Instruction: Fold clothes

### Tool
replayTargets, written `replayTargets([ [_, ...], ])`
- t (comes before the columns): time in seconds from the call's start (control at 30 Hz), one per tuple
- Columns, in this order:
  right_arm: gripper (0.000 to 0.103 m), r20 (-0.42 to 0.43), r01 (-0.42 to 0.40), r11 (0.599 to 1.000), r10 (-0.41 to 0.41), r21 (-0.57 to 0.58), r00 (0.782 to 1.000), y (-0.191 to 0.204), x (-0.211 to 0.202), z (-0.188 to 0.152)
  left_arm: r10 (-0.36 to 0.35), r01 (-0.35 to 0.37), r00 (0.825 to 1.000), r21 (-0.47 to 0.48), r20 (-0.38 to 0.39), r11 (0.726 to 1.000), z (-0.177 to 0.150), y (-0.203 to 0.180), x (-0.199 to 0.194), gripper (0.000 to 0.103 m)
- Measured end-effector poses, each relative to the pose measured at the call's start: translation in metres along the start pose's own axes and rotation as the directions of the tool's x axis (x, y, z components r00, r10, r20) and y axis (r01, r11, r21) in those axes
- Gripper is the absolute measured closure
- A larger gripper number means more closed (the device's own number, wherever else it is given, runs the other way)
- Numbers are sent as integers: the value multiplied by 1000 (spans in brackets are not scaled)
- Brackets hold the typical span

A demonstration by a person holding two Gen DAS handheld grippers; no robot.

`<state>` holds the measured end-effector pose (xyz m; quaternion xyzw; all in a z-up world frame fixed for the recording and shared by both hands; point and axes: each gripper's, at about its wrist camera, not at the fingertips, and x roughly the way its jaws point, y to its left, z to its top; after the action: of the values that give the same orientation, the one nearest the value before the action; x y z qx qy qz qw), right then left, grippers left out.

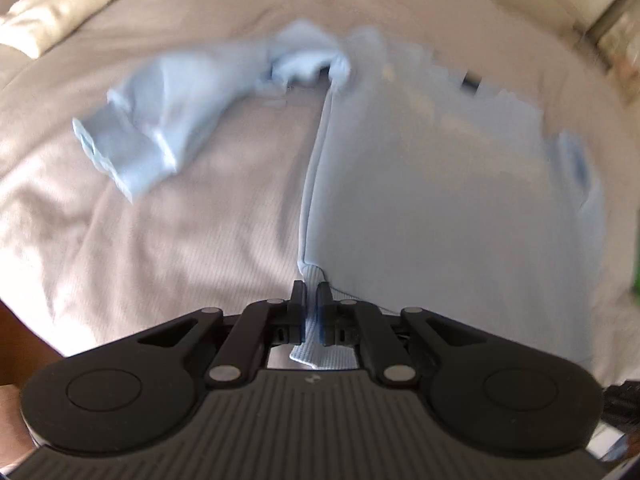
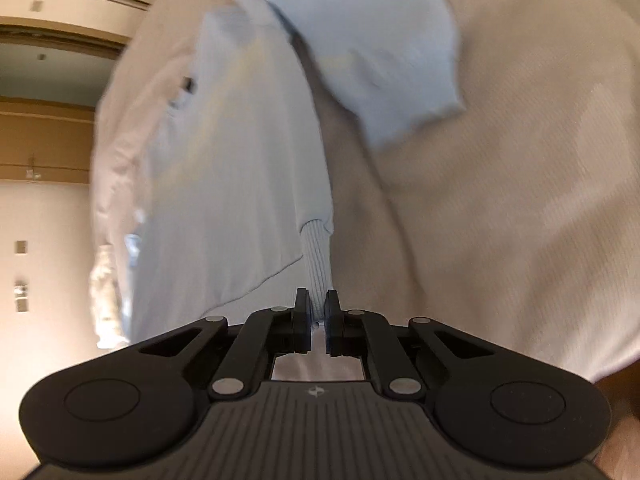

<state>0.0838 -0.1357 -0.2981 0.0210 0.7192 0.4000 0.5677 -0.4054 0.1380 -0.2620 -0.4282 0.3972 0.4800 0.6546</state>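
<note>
One garment is in view: a pale blue sweatshirt (image 1: 420, 184), spread over the beige bed cover (image 1: 140, 240). Two grippers hold it, one in each of my hands.

Left wrist view: my left gripper (image 1: 311, 296) is closed on the ribbed hem at one lower corner of the sweatshirt, and a tongue of ribbed cloth passes between the pads and shows again behind them. From that corner the side seam runs straight away from me, with the body lying to its right. One sleeve (image 1: 160, 120) lies bunched to the upper left, its cuff end pointing toward the lower left, well apart from the gripper. A cream pillow (image 1: 72, 4) sits at the far upper left of the bed.

Right wrist view: my right gripper (image 2: 317, 302) is clamped on the ribbed hem at the other lower corner. The body of the sweatshirt (image 2: 224, 184) stretches up and to the left from the pads. The second sleeve (image 2: 380, 52) lies folded at the top, right of the side seam and well apart from the gripper.

Count: one sweatshirt, two sleeves, two grippers, one pillow. A small dark mark (image 2: 187, 85) shows near the neck; blur leaves it unreadable, and no other writing can be made out.
</note>
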Motion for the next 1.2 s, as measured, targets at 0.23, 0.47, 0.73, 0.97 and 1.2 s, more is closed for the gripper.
replayTargets([
  [0.23, 69, -83, 258, 965, -261, -40, 962, -7, 50, -4, 153, -156, 976, -5, -157, 988, -38, 3, 46, 87],
  [0.47, 45, 47, 320, 923, -317, -215, 947, 53, 30, -9, 106, -115, 993, -194, -53, 974, -23, 51, -4, 65],
  [0.73, 38, 80, 253, 929, -240, -270, 968, 130, 57, -3, 149, -126, 988, -319, 46, 939, 45, 127, -2, 56],
  [0.97, 34, 29, 296, 923, -299, -246, 954, 173, 90, -19, 131, -122, 991, -305, 10, 944, 102, 179, 43, 62],
  [1.2, 34, 6, 347, 914, -354, -208, 935, 217, 130, -21, 97, -77, 986, -149, 132, 986, 189, 198, 17, 101],
])
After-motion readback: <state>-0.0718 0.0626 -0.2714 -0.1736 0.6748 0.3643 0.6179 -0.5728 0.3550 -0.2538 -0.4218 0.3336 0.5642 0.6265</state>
